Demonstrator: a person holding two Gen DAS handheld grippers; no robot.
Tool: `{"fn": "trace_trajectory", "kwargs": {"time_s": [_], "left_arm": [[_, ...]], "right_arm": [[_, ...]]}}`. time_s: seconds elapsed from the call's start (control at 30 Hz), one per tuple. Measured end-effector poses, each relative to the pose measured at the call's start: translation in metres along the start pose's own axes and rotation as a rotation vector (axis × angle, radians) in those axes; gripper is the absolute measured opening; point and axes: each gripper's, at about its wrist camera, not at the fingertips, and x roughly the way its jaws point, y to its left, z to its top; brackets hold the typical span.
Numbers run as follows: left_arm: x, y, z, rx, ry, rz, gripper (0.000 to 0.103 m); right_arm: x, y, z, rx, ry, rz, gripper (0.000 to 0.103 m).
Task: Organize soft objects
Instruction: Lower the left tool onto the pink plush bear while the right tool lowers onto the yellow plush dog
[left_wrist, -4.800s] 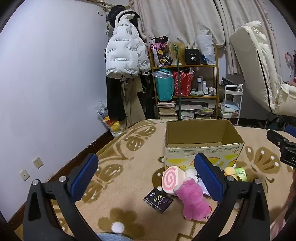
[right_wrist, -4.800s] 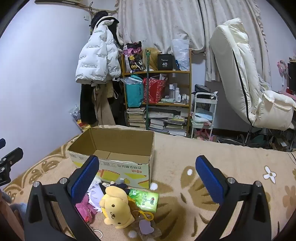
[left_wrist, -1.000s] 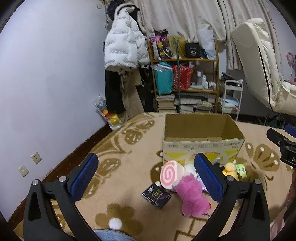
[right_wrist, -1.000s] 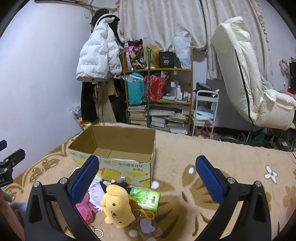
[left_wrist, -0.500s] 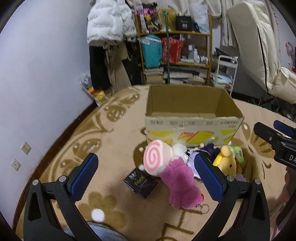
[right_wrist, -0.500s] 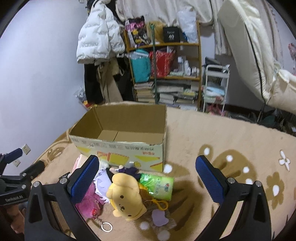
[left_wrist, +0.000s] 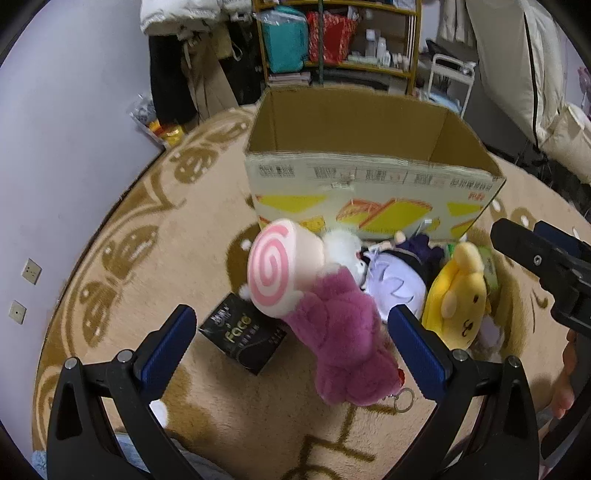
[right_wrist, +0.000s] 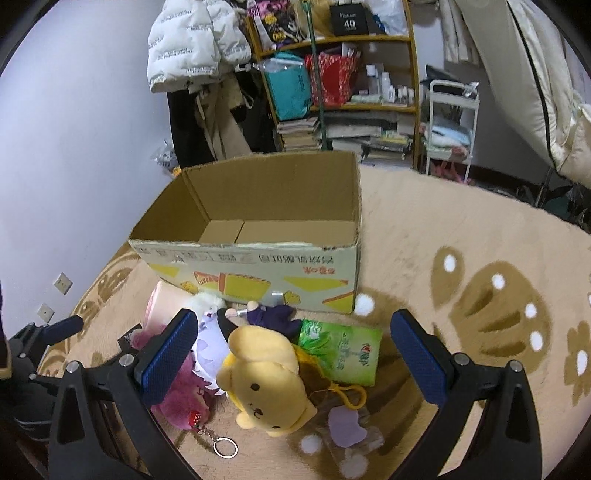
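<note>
- Left wrist view: my left gripper (left_wrist: 291, 336) has its jaws spread wide, holding nothing, hovering above the pink plush (left_wrist: 343, 332) with the swirl-roll plush (left_wrist: 279, 271) leaning on it.
- Right wrist view: my right gripper (right_wrist: 291, 349) is just as wide and empty, hanging over the yellow dog plush (right_wrist: 267, 380).
- Cardboard box (right_wrist: 258, 266) sits open-topped on the rug (right_wrist: 480, 258) and looks empty inside; I'd guess it's the bin for the soft stuff, which is why the pile lies right against its front wall.
- Toys are heaped touching each other just in front of the box, none in it yet, so the sorting looks unstarted.
- Both tools are wide probably because the plushes are bulky and squashy; they need a big bite.
- Count, soft toys: one pink plush, one swirl-roll, one yellow dog, one lilac plush (left_wrist: 397, 291), one small white fluffy one (left_wrist: 343, 245), one dark-clothed doll (right_wrist: 269, 317); six I can tell apart.
- Others: one green tissue pack (right_wrist: 341, 352), one black packet (left_wrist: 245, 339), one metal key ring (right_wrist: 225, 447) on the pink plush, one small purple piece (right_wrist: 345, 424) (unclear what).
- One box, two grippers.
</note>
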Motion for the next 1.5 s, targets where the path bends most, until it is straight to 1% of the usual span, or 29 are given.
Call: {"fn": "trace_trajectory", "kwargs": {"time_s": [0.1,0.27,0.33,0.47,0.53,0.6,0.63,0.73,0.83,0.9,0.97,1.0,1.03,1.07,1.1,1.17,1.2,1.4,1.5], "left_arm": [[0.011,-0.003,-0.001,0.001,0.041,-0.007,0.102],[0.03,-0.011,-0.003,0.017,0.097,0.003,0.102],[0.037,-0.013,-0.003,0.001,0.107,0.007,0.102],[0.047,-0.019,-0.004,0.022,0.127,0.013,0.102],[0.051,-0.023,-0.006,0.039,0.143,0.016,0.102],[0.056,-0.026,-0.008,0.049,0.161,0.011,0.102],[0.058,-0.028,-0.008,0.056,0.167,0.011,0.102],[0.06,-0.031,-0.009,0.074,0.172,0.019,0.102],[0.064,-0.03,-0.01,0.086,0.178,0.014,0.102],[0.064,-0.032,-0.011,0.096,0.182,0.011,0.101],[0.064,-0.033,-0.012,0.106,0.184,0.008,0.092],[0.064,-0.034,-0.012,0.109,0.187,0.001,0.09],[0.064,-0.034,-0.013,0.105,0.187,-0.011,0.086],[0.063,-0.034,-0.013,0.101,0.186,-0.021,0.079],[0.064,-0.034,-0.013,0.097,0.191,-0.033,0.076],[0.064,-0.034,-0.013,0.084,0.2,-0.063,0.064],[0.064,-0.035,-0.013,0.078,0.2,-0.072,0.063],[0.059,-0.041,-0.014,0.096,0.178,-0.061,0.061],[0.05,-0.042,-0.017,0.101,0.158,-0.054,0.057]], "right_arm": [[0.008,-0.002,-0.002,0.007,0.036,0.01,0.103],[0.023,-0.005,-0.005,0.014,0.103,0.054,0.103],[0.031,-0.004,-0.007,0.009,0.138,0.065,0.103],[0.041,-0.002,-0.013,-0.003,0.187,0.073,0.103],[0.046,-0.002,-0.015,-0.002,0.21,0.081,0.1],[0.05,-0.003,-0.018,0.006,0.235,0.099,0.092],[0.053,-0.003,-0.019,0.01,0.245,0.11,0.09],[0.057,-0.002,-0.022,0.014,0.258,0.124,0.089],[0.06,0.0,-0.023,0.013,0.27,0.142,0.083],[0.061,0.001,-0.024,0.003,0.273,0.138,0.082],[0.062,0.005,-0.026,-0.009,0.271,0.136,0.081],[0.062,0.006,-0.026,-0.013,0.271,0.135,0.081],[0.062,0.007,-0.027,-0.015,0.269,0.134,0.081],[0.063,0.009,-0.028,-0.014,0.266,0.133,0.08],[0.063,0.008,-0.028,-0.012,0.266,0.133,0.08],[0.063,0.006,-0.028,-0.007,0.265,0.134,0.08],[0.062,0.007,-0.028,-0.006,0.265,0.134,0.079],[0.06,0.001,-0.027,0.01,0.254,0.138,0.077],[0.057,-0.002,-0.026,0.011,0.255,0.139,0.076]]}}
